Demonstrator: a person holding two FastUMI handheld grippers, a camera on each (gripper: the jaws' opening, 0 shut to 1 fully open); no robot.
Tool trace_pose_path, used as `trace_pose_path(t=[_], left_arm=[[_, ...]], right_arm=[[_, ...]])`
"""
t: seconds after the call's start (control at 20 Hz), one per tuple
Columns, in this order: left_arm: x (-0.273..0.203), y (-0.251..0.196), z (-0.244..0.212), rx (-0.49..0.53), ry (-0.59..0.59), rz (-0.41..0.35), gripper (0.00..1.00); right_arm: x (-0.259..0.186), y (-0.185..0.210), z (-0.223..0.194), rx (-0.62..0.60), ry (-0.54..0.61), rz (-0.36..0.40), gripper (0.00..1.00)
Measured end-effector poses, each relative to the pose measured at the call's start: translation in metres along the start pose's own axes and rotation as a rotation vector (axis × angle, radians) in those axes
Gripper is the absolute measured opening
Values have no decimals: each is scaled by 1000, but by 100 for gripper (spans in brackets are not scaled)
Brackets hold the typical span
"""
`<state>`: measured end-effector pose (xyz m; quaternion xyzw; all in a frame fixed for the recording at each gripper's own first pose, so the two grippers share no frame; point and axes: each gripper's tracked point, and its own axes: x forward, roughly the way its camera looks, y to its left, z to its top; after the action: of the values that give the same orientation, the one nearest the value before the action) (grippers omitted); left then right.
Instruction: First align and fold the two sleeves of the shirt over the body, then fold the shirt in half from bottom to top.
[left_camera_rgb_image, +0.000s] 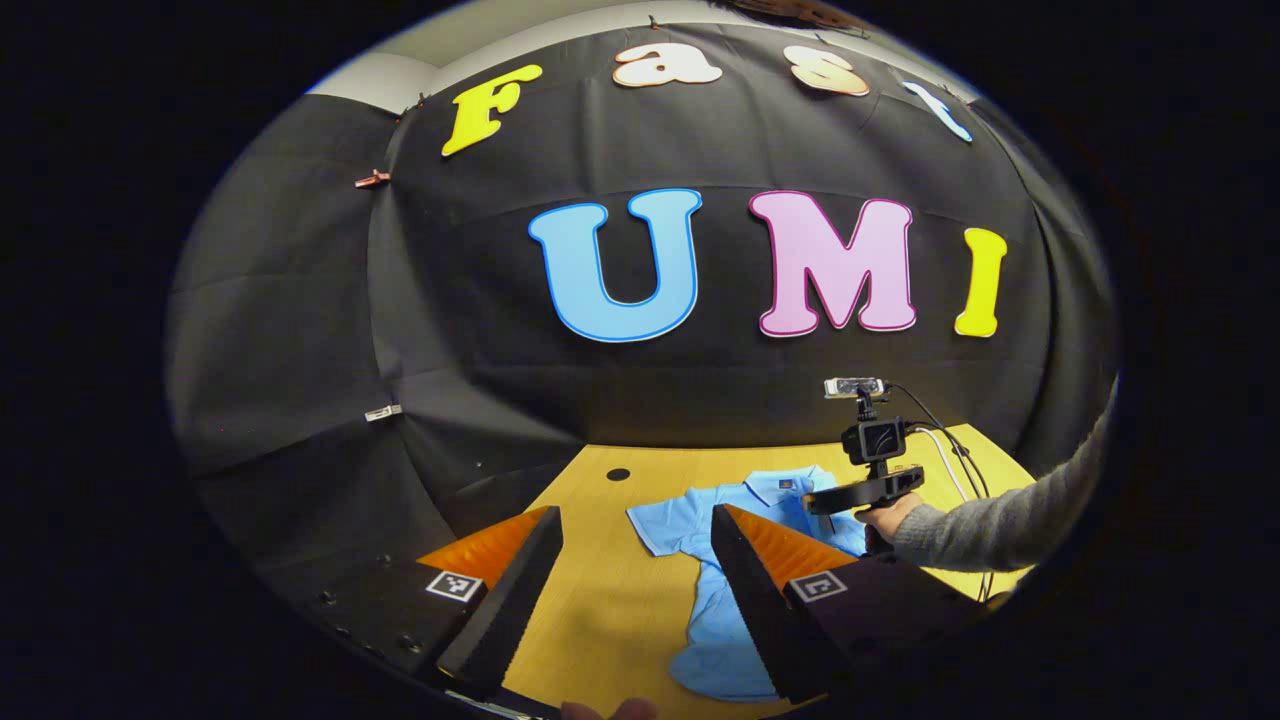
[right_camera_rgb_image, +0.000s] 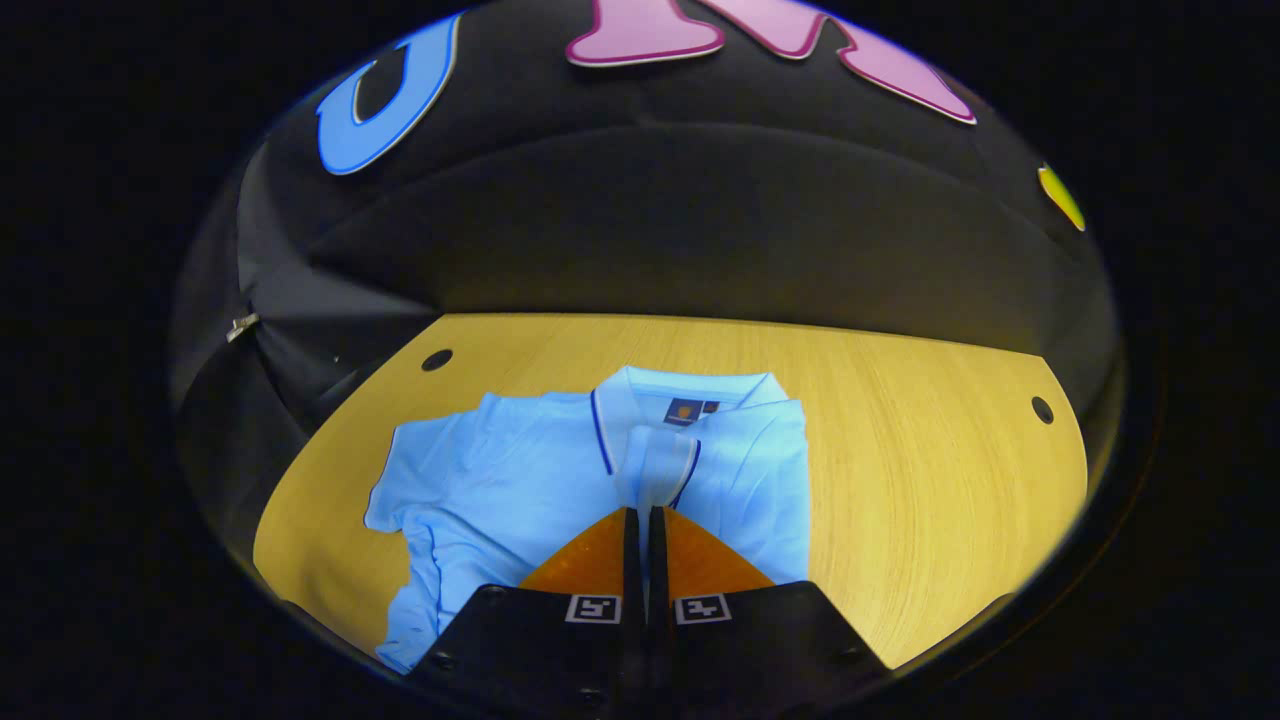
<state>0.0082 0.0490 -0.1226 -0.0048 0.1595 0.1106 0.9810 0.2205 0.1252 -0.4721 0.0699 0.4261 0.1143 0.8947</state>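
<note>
Your left tongs stand spread wide, two wedge-shaped fingers with ridged inner faces and foam-like edges, holding nothing and hovering above the bench. Between and beyond them lies the light blue short-sleeved polo shirt of soft knit cloth, spread flat on the smooth yellow wood-grain bench.

Your right tongs are pressed together, the two fingers almost touching with only a thin slit between them; whether any cloth sits in that slit cannot be told. Their tips are over the shirt's placket, just below the collar, which is trimmed with a dark blue line and carries a small dark label inside.

In the right gripper view, one sleeve lies out flat to the side with a wavy hem, while the other side of the shirt ends in a straight vertical edge. The cloth shows soft wrinkles near the lower hem.

Count two round dark holes in the bench, one at each far corner.

In the left gripper view your hand in a grey ribbed knit sleeve holds the right tool above the shirt.
</note>
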Motion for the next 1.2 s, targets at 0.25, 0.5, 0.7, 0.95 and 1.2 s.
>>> trace_pose_path(t=[0.25,0.5,0.7,0.95,1.2], left_arm=[[-5,8,-8,-22,18,17,95],[-7,11,-11,-22,26,23,95],[-6,11,-13,-30,31,21,96],[-7,12,-13,-31,30,24,95],[-8,13,-15,-29,32,27,96]], right_arm=[[14,20,-23,-52,53,15,5],[23,20,-36,-66,88,-10,5],[25,20,-39,-62,97,-24,5],[25,23,-41,-61,98,-19,13],[24,40,-41,-26,93,14,45]])
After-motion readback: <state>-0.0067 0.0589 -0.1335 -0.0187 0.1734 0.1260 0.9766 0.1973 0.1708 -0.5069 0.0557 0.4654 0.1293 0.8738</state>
